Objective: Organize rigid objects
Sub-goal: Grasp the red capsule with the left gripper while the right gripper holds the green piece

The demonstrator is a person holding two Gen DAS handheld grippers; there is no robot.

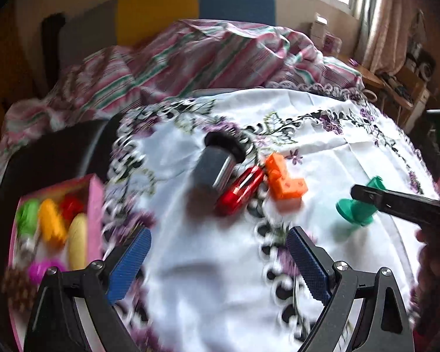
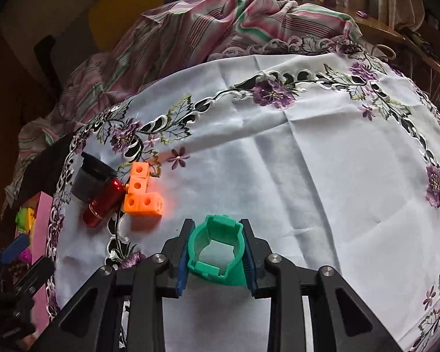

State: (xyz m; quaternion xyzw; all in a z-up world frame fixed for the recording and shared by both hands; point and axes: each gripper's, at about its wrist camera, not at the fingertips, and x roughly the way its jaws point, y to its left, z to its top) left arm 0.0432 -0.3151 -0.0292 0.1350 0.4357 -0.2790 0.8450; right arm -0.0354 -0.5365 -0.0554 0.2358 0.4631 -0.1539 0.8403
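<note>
On a white embroidered tablecloth (image 2: 308, 158) lie a dark grey cup (image 1: 214, 164) on its side, a red cylinder (image 1: 239, 190) and an orange block piece (image 1: 284, 180). They also show in the right wrist view: cup (image 2: 89, 180), cylinder (image 2: 102, 204), orange blocks (image 2: 140, 193). My right gripper (image 2: 217, 249) is shut on a green plastic ring piece (image 2: 217, 248), just above the cloth; it shows in the left wrist view (image 1: 358, 208). My left gripper (image 1: 220, 258) is open and empty, above the cloth in front of the red cylinder.
A pink box (image 1: 94, 214) with several toy fruits stands at the table's left edge, also in the right wrist view (image 2: 42, 220). A striped pink blanket (image 1: 190, 58) lies behind the table. A wooden shelf (image 1: 402, 88) stands at the far right.
</note>
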